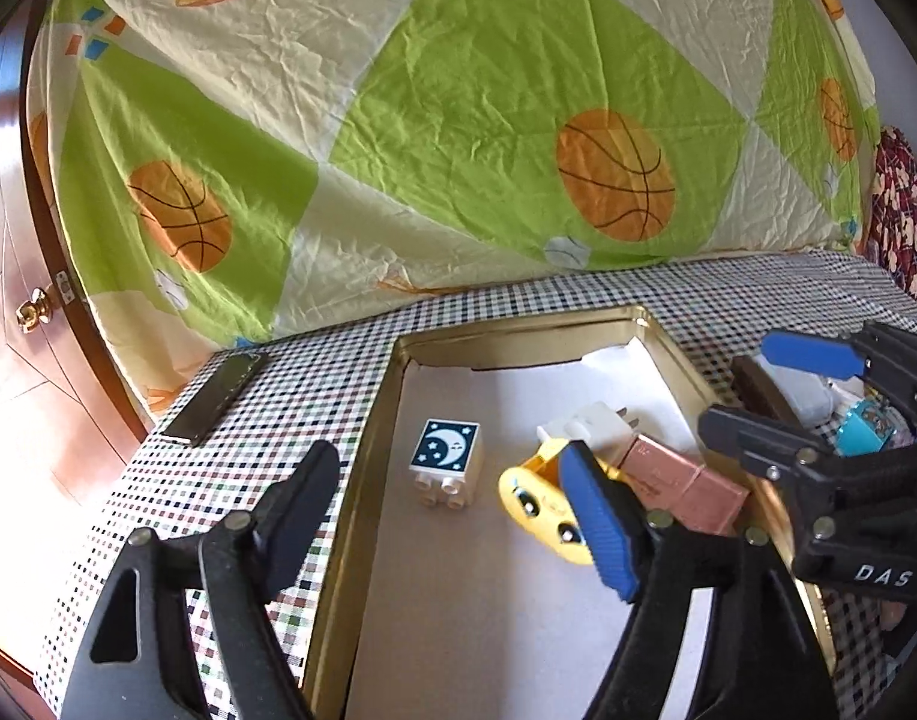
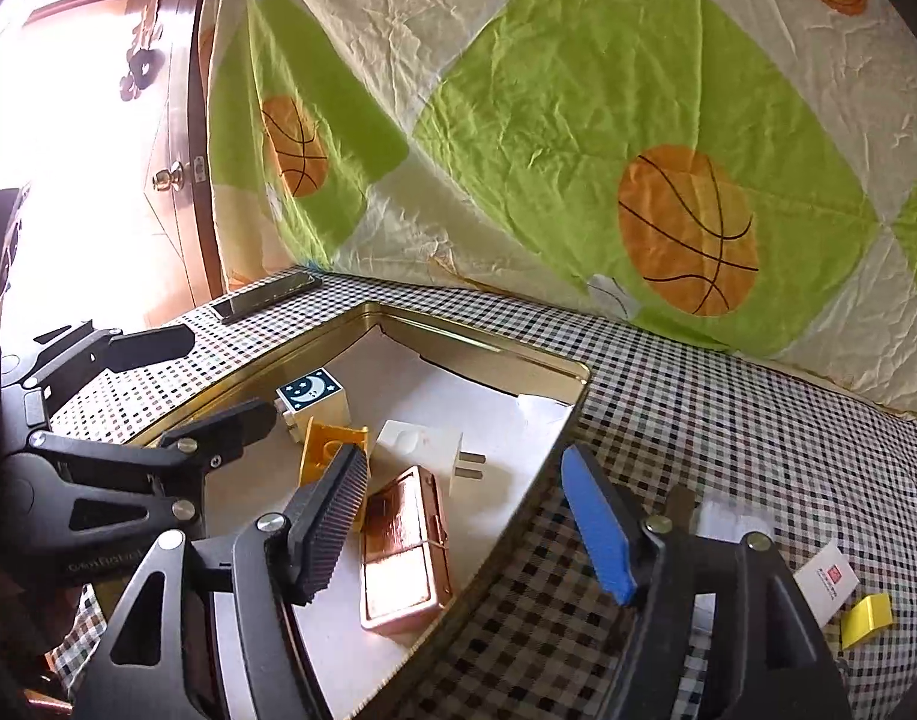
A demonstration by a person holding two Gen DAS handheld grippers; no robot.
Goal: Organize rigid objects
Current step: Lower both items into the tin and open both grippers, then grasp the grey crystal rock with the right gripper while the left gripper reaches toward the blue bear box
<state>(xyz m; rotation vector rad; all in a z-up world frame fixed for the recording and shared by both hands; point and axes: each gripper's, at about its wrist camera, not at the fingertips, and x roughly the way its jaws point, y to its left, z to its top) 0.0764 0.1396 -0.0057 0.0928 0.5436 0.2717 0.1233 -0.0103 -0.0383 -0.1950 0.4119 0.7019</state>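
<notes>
- Checkered cloth on the counter (image 1: 314, 384), crinkly basketball-print sheet (image 1: 458, 120) at 12 o'clock.
- Shiny gold tin (image 2: 476, 342), moon block (image 1: 445, 461) inside.
- Left tongs (image 1: 452, 522) and right tongs (image 2: 464, 516) spread, empty.

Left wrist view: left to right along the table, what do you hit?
Dark flat bar on the checked cloth → gold tin's left wall → moon block → yellow face toy → rose-gold case → right gripper.
</notes>
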